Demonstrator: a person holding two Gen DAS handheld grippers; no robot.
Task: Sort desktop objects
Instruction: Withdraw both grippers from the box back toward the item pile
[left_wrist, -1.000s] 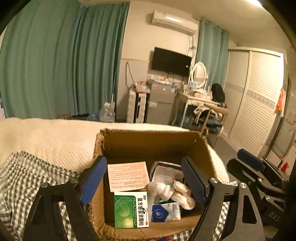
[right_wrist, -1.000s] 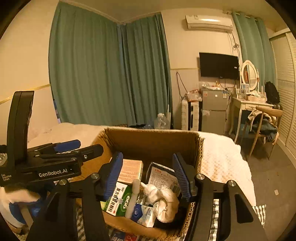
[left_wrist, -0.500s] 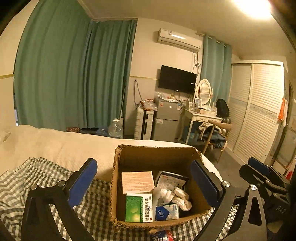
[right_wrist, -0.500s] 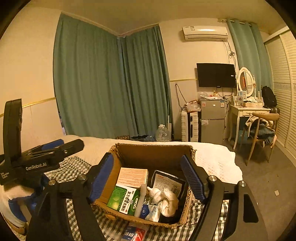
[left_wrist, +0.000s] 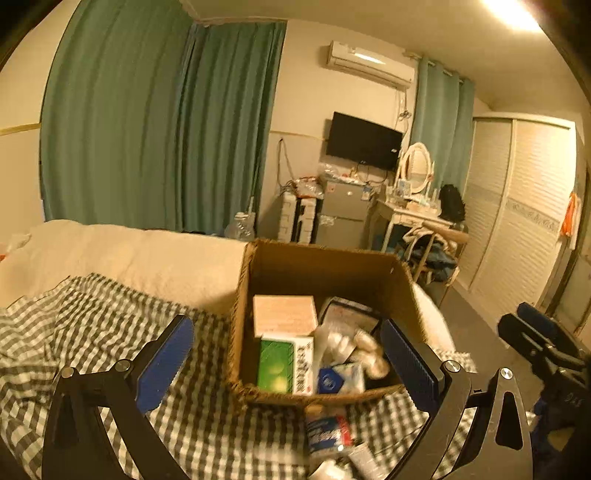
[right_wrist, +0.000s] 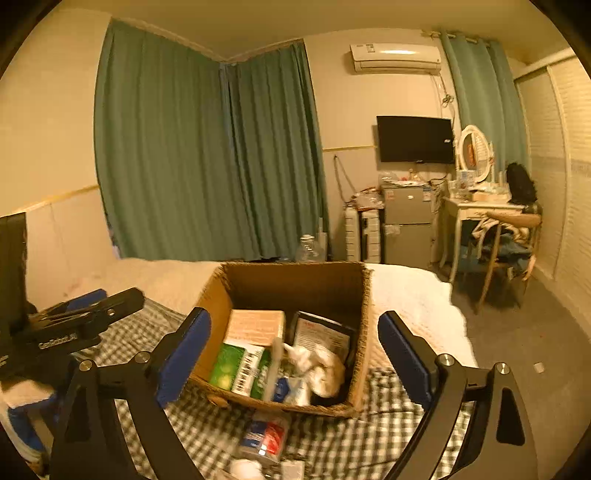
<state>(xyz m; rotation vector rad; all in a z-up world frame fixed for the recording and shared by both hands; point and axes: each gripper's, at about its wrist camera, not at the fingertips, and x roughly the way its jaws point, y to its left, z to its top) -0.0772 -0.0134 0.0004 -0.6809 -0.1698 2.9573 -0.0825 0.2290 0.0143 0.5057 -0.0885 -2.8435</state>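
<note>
An open cardboard box (left_wrist: 325, 269) (right_wrist: 295, 280) stands on a checked cloth. It holds a green medicine box (left_wrist: 275, 365) (right_wrist: 225, 365), a pale pink box (left_wrist: 284, 314) (right_wrist: 255, 325), a dark-edged packet (right_wrist: 321, 336), white wadding (left_wrist: 362, 347) (right_wrist: 321, 365) and a small blue-and-white pack (left_wrist: 340, 376). A blue-and-red bottle (left_wrist: 325, 428) (right_wrist: 264, 435) lies on the cloth in front of the box. My left gripper (left_wrist: 291, 362) is open and empty, level with the box. My right gripper (right_wrist: 295, 358) is open and empty, also facing the box.
The checked cloth (left_wrist: 92, 325) covers a cream bed (left_wrist: 147, 254). Small white items (right_wrist: 243, 469) lie at the near edge. Beyond are green curtains, a TV, a small fridge (right_wrist: 406, 221), a dressing table and chair (right_wrist: 509, 251), and wardrobe doors at the right.
Both grippers have pulled back and up from the box and opened wider. The bottle in front of the box has come into view.
</note>
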